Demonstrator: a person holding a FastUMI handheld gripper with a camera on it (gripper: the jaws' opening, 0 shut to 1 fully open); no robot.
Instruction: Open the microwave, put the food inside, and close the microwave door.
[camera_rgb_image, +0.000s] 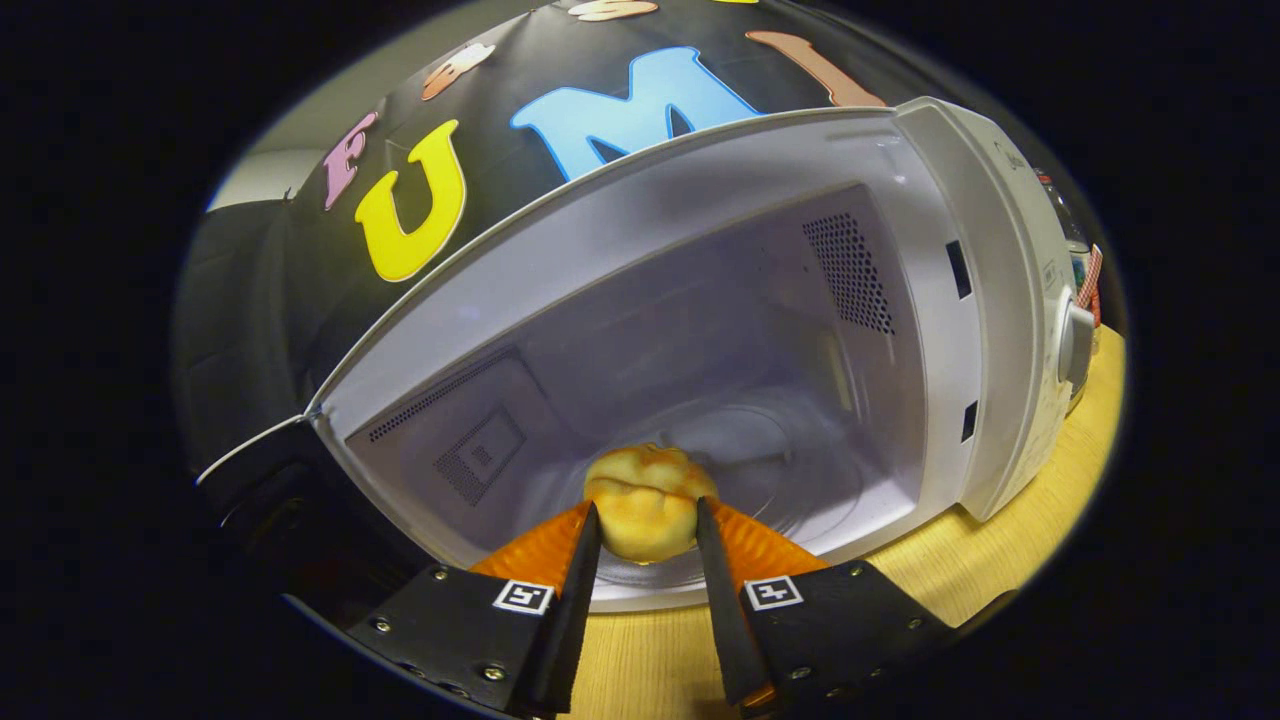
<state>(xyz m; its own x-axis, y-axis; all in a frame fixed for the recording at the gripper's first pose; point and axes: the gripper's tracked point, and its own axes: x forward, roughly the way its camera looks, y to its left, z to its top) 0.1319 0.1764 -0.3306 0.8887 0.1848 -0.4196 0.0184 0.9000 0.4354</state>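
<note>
I am holding the food (648, 500), a pale yellow, lumpy bun-like piece, between my two fingers (590, 545); both are pressing on its sides, so my gripper (648, 520) is clamped on it. The food is sitting right at my fingertips, at the front lip of the open microwave (960, 300), with its lower end hanging just above the front edge of the cavity floor. I cannot tell whether it is touching that floor.

Beyond the food, the round glass turntable (770, 450) is lying on the cavity floor, with nothing standing on it. A perforated vent panel (850, 270) is showing on the right inner wall, and another perforated patch (480, 455) on the left inner wall. The microwave's front frame is curving over the opening, and nothing is standing between my fingers and the cavity.

The microwave is resting on a light wooden table (1020, 540), whose surface is running under my fingers and off to the right. A knob (1076, 345) is sticking out of the control panel on the right side.

The door (255, 445) is swung out to the left; I am seeing it only as a dark shape with a thin pale edge, and its details are hard to make out. Some small items (1088, 275) beyond the microwave's right side are too cut off to identify.
</note>
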